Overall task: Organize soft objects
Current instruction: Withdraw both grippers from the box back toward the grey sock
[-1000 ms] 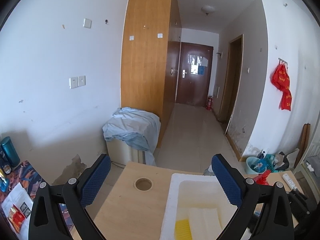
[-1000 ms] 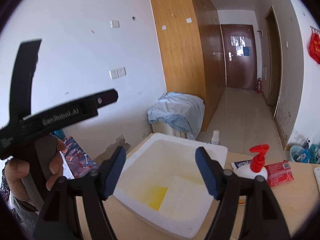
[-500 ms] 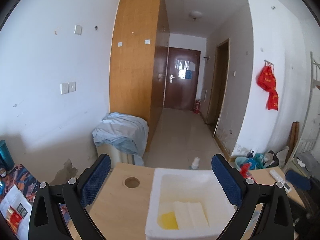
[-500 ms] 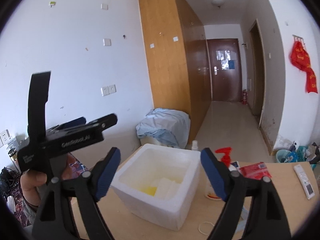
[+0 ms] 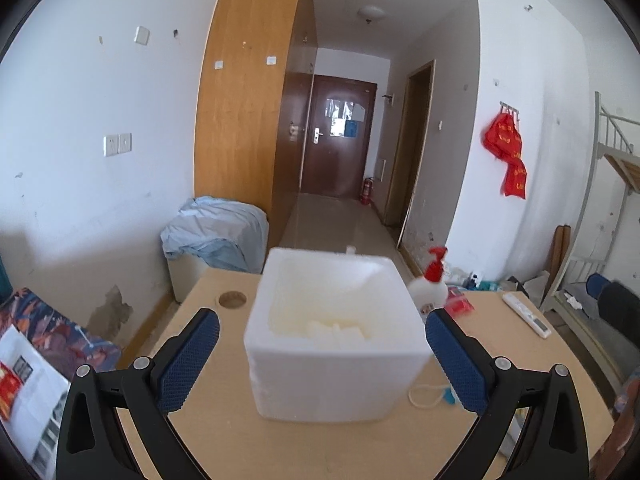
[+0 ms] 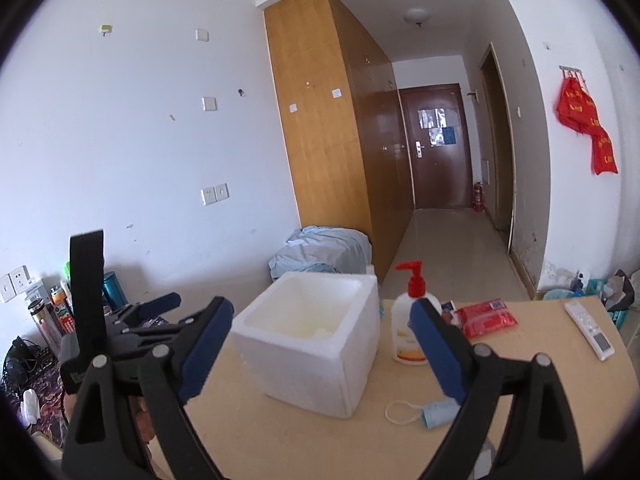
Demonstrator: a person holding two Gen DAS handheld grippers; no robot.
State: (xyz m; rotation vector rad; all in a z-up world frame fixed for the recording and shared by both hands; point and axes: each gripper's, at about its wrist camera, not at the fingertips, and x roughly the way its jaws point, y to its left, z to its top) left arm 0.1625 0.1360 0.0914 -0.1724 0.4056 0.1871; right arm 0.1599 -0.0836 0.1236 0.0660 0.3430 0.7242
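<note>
A white foam box (image 5: 332, 332) stands on the wooden table (image 5: 200, 304); it also shows in the right wrist view (image 6: 312, 336). White folded soft pieces (image 5: 336, 326) lie inside it. My left gripper (image 5: 320, 356) is open and empty, held back from the box with its jaws wider than it. My right gripper (image 6: 320, 344) is open and empty, above the table's near side. The left gripper (image 6: 120, 320) shows at the left of the right wrist view. A rolled blue face mask (image 6: 436, 412) with a white loop lies right of the box.
A pump bottle (image 6: 412, 320) with a red top stands right of the box. A red packet (image 6: 486, 316) and a white remote (image 6: 588, 330) lie further right. A round cable hole (image 5: 232, 299) is in the table's far left. Cluttered items sit left of the table.
Both grippers have pulled back and risen away from the box. The box now shows whole from outside, and its yellow contents are hidden. Both stay open.
</note>
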